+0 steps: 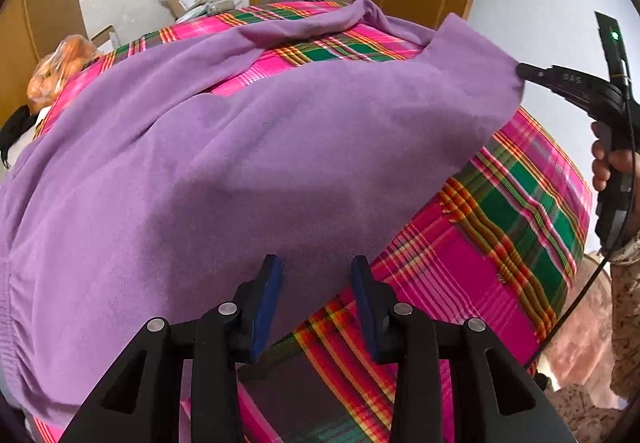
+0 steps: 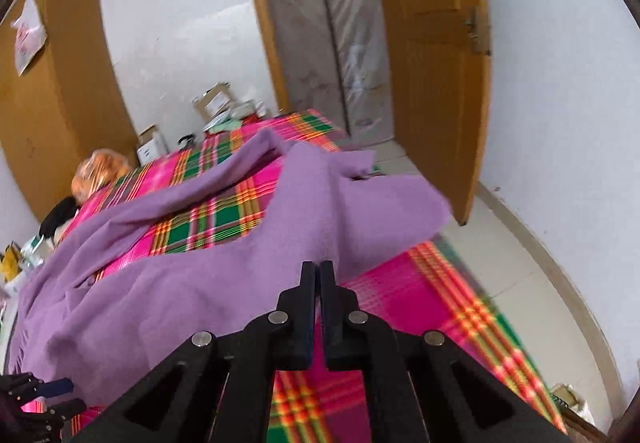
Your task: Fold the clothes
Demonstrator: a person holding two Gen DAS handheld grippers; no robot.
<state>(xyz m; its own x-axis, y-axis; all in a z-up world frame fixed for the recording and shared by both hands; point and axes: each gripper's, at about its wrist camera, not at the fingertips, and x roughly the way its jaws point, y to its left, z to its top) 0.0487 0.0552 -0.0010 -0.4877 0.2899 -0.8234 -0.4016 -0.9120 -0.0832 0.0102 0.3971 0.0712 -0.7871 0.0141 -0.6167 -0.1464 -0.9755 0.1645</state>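
Right wrist view: right gripper (image 2: 319,269) pinches purple garment (image 2: 192,283) (fleecy), lifting its edge.
Left gripper (image 1: 316,267): fingers parted, empty, over the plaid bedsheet's (image 1: 480,263) near edge.

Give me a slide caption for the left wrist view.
Open left gripper over purple garment; right gripper pinches its edge.

Rig: two handheld black plastic two-finger grippers.
Left black gripper (image 1: 316,299): dark blue finger pads (image 1: 267,307), silver round pivot screws (image 1: 228,308). Right black gripper (image 2: 318,283): green indicator light (image 1: 614,34), thin black cable (image 1: 576,303); patterned beige sleeve (image 1: 628,307).
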